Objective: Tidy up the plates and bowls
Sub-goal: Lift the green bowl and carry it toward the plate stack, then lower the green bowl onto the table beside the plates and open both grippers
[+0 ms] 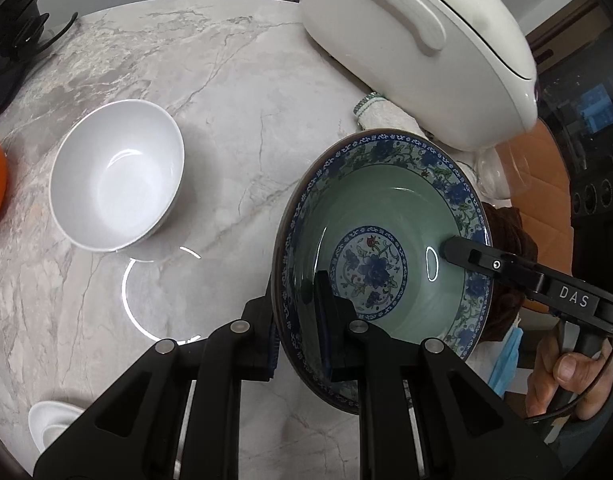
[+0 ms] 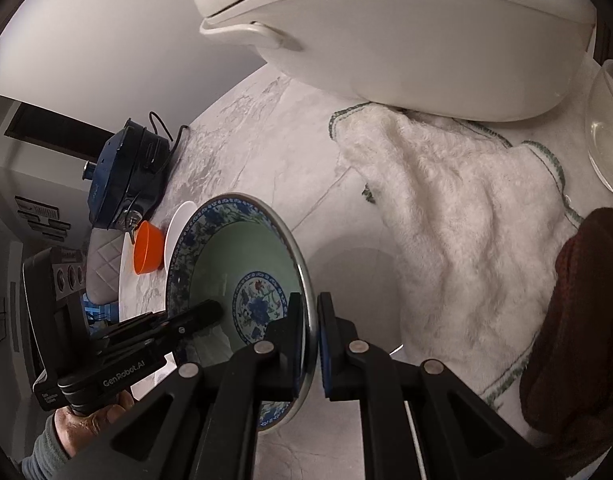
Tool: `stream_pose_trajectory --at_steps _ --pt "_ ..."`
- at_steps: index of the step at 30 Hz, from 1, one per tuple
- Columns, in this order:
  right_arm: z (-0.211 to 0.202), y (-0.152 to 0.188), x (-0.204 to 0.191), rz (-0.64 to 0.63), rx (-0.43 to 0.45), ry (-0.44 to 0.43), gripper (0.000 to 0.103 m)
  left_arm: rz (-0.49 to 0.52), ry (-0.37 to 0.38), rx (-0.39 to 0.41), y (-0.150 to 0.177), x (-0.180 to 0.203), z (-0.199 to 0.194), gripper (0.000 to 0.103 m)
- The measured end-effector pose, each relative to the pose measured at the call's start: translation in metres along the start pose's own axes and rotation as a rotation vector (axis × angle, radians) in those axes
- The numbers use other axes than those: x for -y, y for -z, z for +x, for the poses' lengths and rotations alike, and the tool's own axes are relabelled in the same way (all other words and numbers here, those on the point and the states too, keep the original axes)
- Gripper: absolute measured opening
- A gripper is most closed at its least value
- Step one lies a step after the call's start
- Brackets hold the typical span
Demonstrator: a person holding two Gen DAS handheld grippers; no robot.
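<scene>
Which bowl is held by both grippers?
The blue-patterned green bowl, with the left gripper and right gripper each clamping its rim. The white bowl sits untouched.

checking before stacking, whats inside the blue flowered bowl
No food or object lies inside the blue flowered bowl: only a green glaze and floral medallion. One finger each of the left gripper and right gripper covers part of it.

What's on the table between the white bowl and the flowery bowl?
Nothing: the left wrist view shows only bare marble table between the white bowl and the blue floral bowl.
</scene>
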State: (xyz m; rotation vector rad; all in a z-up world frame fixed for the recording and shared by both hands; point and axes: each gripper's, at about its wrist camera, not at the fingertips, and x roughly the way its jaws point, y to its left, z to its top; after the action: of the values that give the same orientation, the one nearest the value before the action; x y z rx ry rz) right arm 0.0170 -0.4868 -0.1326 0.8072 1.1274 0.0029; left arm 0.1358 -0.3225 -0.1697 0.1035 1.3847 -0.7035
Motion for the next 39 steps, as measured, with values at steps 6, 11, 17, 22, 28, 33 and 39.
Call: stream_pose_trajectory --at_steps 6,11,17,22,28,33,39 --pt "-0.02 0.039 -0.012 -0.024 -0.013 0.001 0.01 0.024 0.002 -0.004 0.05 0.006 -0.022 0.013" --pt "-0.022 0.076 -0.011 -0.011 -0.044 -0.004 0.009 0.006 0.017 -0.048 0.109 0.005 -0.02 0.013" --pt "-0.001 0.113 -0.004 0.004 -0.115 0.012 0.009 -0.036 0.015 -0.102 0.157 -0.008 -0.004 0.014" --pt "0.014 0.128 0.001 -0.007 -0.141 0.011 0.009 -0.026 -0.015 -0.099 0.164 -0.017 0.007 0.014" --pt "0.023 0.14 0.012 -0.002 -0.154 0.021 0.009 -0.021 -0.023 -0.123 0.163 -0.023 0.028 0.015" --pt "0.025 0.145 0.017 -0.002 -0.156 0.016 0.009 -0.016 -0.03 -0.123 0.165 -0.023 0.032 0.015" --pt "0.025 0.146 0.017 -0.015 -0.151 0.011 0.011 -0.021 -0.049 -0.105 0.163 -0.019 0.034 0.016"
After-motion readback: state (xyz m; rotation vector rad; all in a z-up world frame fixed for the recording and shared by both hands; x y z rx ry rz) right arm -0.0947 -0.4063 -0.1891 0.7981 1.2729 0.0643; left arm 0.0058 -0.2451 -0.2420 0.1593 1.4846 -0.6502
